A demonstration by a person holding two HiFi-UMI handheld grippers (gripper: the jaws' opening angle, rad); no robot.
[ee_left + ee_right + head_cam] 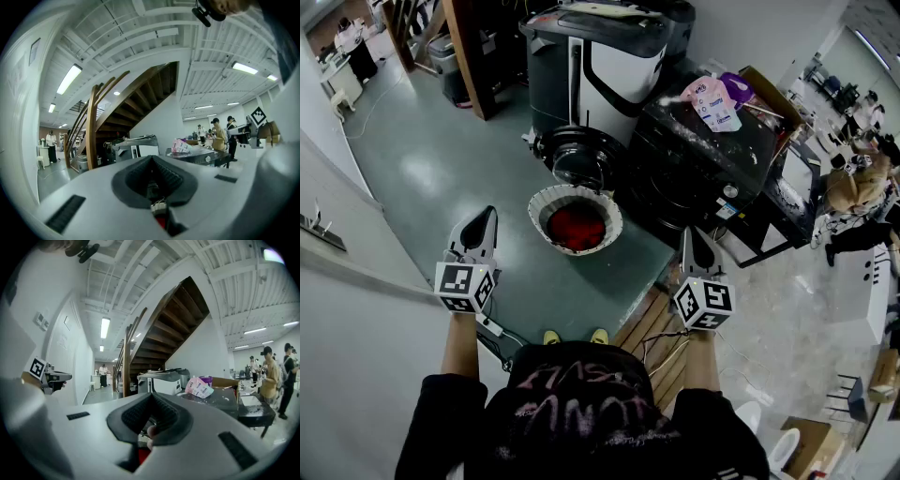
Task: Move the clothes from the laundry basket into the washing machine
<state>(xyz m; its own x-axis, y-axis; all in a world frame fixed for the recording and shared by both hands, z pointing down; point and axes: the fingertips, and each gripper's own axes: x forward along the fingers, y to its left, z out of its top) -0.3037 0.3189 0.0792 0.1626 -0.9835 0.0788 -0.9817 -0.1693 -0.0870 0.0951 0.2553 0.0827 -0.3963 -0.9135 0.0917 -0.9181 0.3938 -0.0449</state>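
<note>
Open green floor (422, 159) stretches left of the left tool (481, 223), its jaws pressed together on nothing. The laundry basket (546, 202), with red clothes (577, 227) inside, stands at the washing machine (684, 169) front. The right tool (692, 246) is likewise closed, empty.

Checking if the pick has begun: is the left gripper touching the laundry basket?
Apart. The head view shows bare floor between the shut left gripper and the laundry basket's white rim; the red clothes inside lie untouched.
</note>
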